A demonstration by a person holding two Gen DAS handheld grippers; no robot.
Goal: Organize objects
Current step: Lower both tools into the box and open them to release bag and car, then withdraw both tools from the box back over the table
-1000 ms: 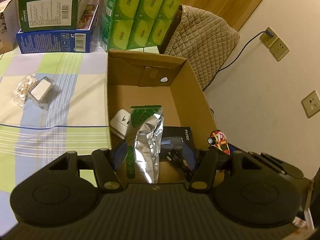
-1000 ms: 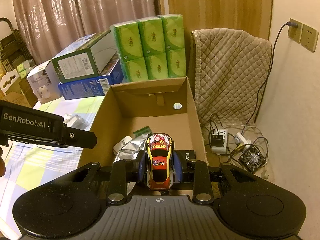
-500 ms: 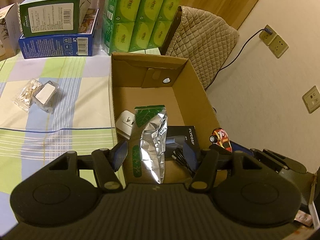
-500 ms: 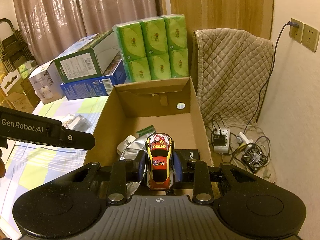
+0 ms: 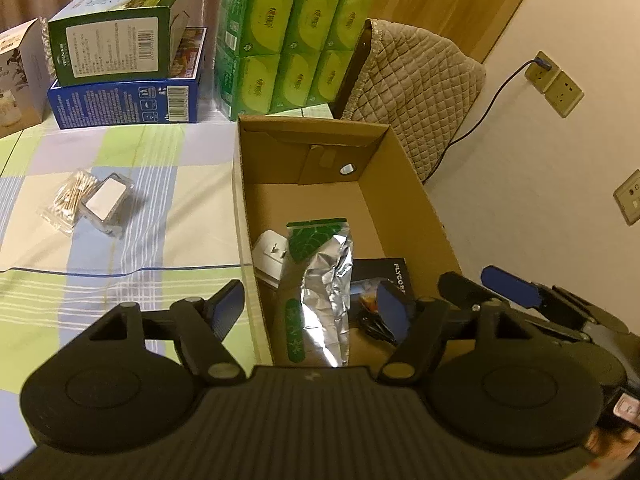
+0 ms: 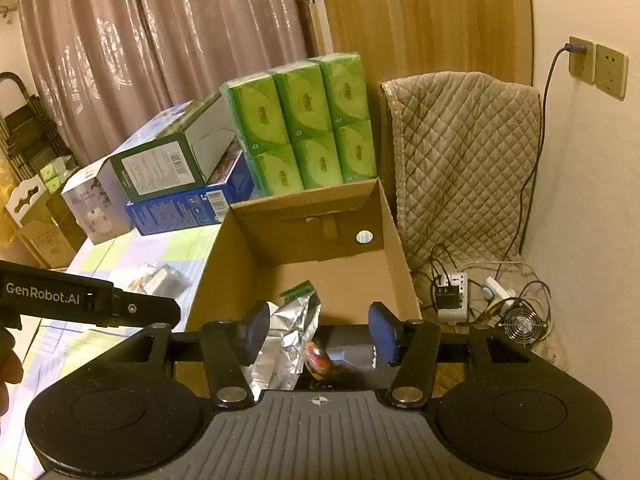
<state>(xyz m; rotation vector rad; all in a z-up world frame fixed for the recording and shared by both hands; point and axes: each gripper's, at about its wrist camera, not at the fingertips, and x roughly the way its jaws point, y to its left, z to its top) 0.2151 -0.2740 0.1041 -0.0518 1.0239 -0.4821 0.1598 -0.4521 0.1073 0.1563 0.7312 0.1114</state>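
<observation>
An open cardboard box (image 5: 404, 184) stands at the table's right edge. A silver foil pouch with a green top (image 5: 320, 292) lies inside it, against a white plug adapter (image 5: 269, 254) and a black carton (image 5: 386, 270). My left gripper (image 5: 310, 310) hangs over the box's near end with its jaws opening; the pouch is between the pads, which stand clear of it. My right gripper (image 6: 320, 332) is also opening. The red and yellow toy car (image 6: 318, 362) sits blurred below its pads, free of them, beside the pouch (image 6: 292, 336).
Green tissue packs (image 5: 288, 40) and stacked green and blue cartons (image 5: 124, 92) line the back of the checked tablecloth. A cotton swab packet (image 5: 66, 200) and a small clear case (image 5: 106, 204) lie left of the box. A quilted chair (image 6: 464, 152), power strip and fan (image 6: 524, 324) are at right.
Both grippers have spread their jaws. The left one has let go of the foil pouch, and the right one has let go of the toy car, which has dropped lower into the box.
</observation>
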